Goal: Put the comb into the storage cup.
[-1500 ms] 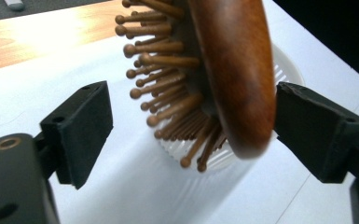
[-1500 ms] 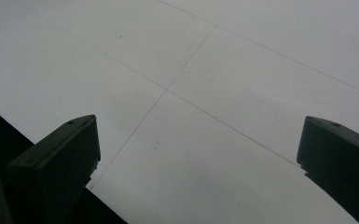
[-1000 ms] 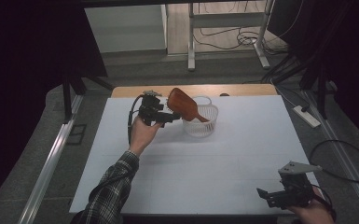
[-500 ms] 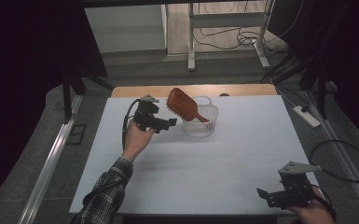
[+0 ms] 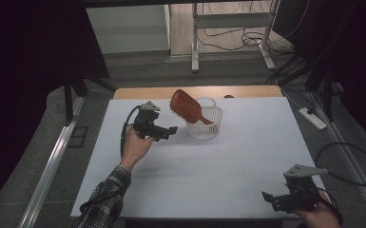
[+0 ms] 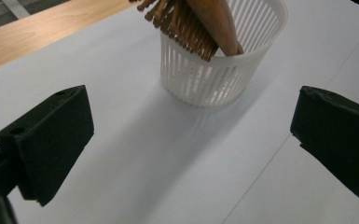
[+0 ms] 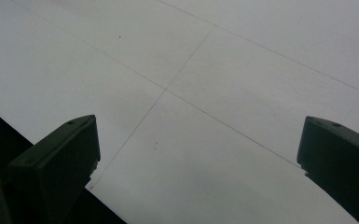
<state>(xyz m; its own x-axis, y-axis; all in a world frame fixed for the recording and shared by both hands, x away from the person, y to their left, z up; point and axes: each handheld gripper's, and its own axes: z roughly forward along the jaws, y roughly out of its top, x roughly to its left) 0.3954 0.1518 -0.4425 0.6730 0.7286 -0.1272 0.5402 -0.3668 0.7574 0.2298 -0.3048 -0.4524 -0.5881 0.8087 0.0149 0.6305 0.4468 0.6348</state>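
A brown wooden hairbrush [image 5: 186, 105] stands tilted in a white slatted basket [image 5: 204, 124] at the back of the white table. Its bristles face left and its handle end rests inside. My left gripper [image 5: 171, 130] hovers just left of the basket, pointing at it. Its jaws have just been opening and now stand wide apart with nothing between them. In the left gripper view the basket [image 6: 214, 79] and the brush [image 6: 214, 23] lie ahead of the left gripper [image 6: 191, 135]. My right gripper [image 5: 268, 198] rests at the front right corner, open and empty over bare table [image 7: 198, 158].
The white table [image 5: 218, 166] has a wooden strip [image 5: 138, 92] along its far edge. On the floor to the right lie a power strip [image 5: 313, 118] and a looped cable [image 5: 356, 161]. A metal rail [image 5: 52, 166] runs along the left side.
My left gripper has drawn back to the left and toward the person, away from the brush handle and basket. The right gripper has stayed put.
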